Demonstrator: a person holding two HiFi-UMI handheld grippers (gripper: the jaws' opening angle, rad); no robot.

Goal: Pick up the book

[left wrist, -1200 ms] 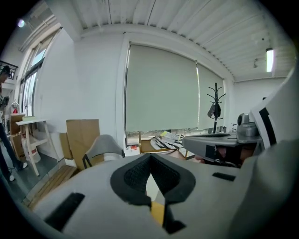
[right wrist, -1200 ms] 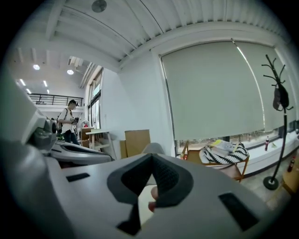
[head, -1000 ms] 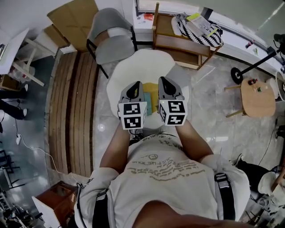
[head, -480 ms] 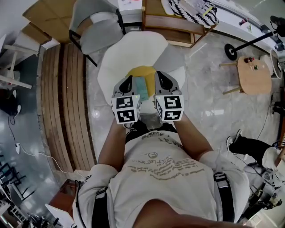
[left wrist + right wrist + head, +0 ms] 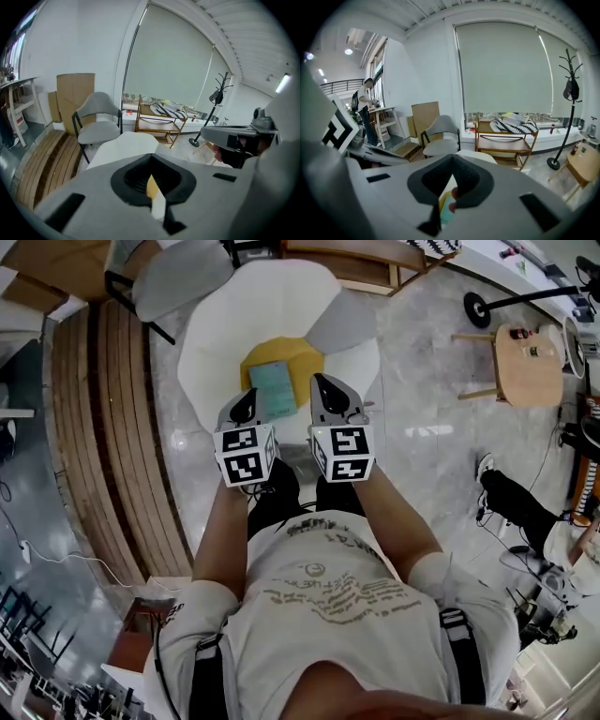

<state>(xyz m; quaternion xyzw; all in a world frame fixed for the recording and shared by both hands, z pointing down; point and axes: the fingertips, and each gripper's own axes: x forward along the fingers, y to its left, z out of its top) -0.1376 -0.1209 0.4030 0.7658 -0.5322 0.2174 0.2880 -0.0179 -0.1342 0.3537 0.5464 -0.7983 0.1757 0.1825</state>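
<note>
Soft daylight comes through the drawn blind (image 5: 501, 70) ahead of me, so the room is evenly bright and shadows stay faint. The polished floor (image 5: 431, 456) throws back pale glare patches in the head view. A ceiling lamp (image 5: 348, 51) glows small. Both gripper views bend hard at the rim and go black at the corners. My left gripper (image 5: 152, 187) and right gripper (image 5: 445, 197), close to the lens, look soft and unfocused.
</note>
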